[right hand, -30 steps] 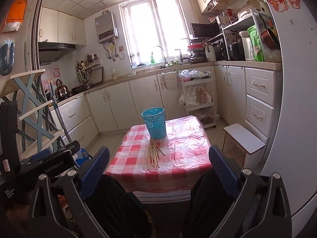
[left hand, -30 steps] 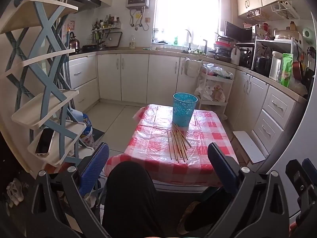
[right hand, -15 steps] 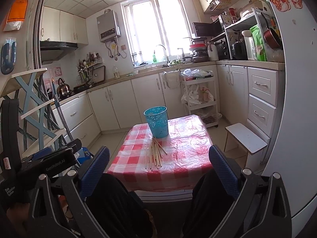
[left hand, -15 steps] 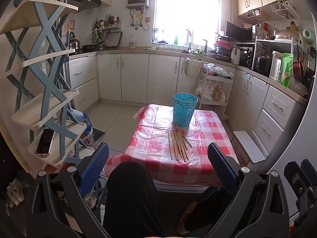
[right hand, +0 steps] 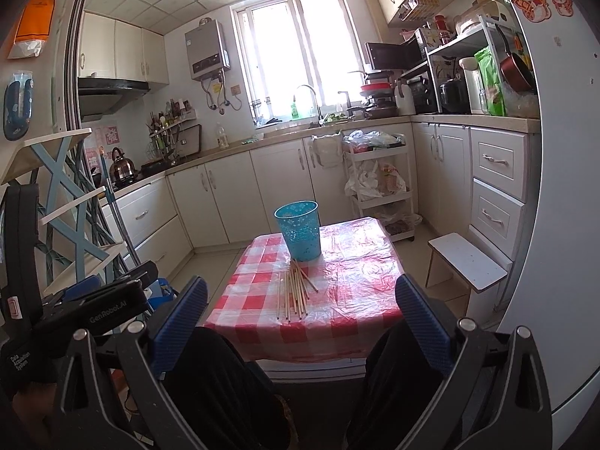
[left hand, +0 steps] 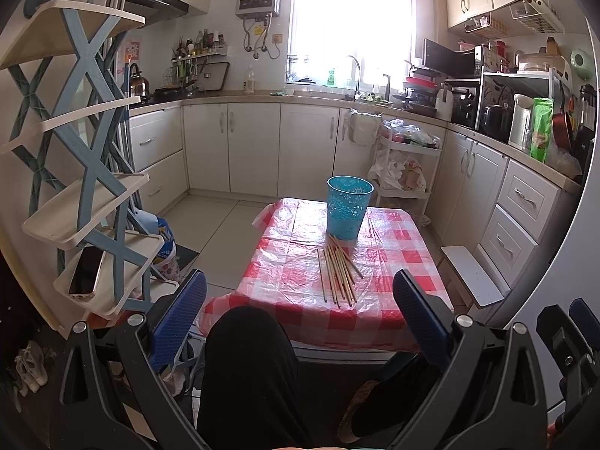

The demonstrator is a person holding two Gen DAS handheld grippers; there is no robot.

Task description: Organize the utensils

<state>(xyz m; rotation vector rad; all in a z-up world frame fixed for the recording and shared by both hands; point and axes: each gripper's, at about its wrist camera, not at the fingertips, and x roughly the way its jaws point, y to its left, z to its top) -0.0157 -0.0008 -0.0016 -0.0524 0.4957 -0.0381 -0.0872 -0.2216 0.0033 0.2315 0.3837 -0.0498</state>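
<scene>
A white-cabinet kitchen (left hand: 232,142) surrounds a small desk (left hand: 300,262) under a red-checked cloth. On it stands a blue basket (left hand: 349,207), with loose chopsticks (left hand: 337,273) just before it. Both the left tool (left hand: 300,311) and right tool (right hand: 300,318) gape wide, holding nothing. Dark-clothed knees (left hand: 247,367) hide the desk's near edge.

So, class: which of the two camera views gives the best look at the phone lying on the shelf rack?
The left wrist view. There the phone lies in plain sight on the lowest tray of the blue shelf rack. In the right wrist view the rack shows only in part, and the phone cannot be seen.
</scene>
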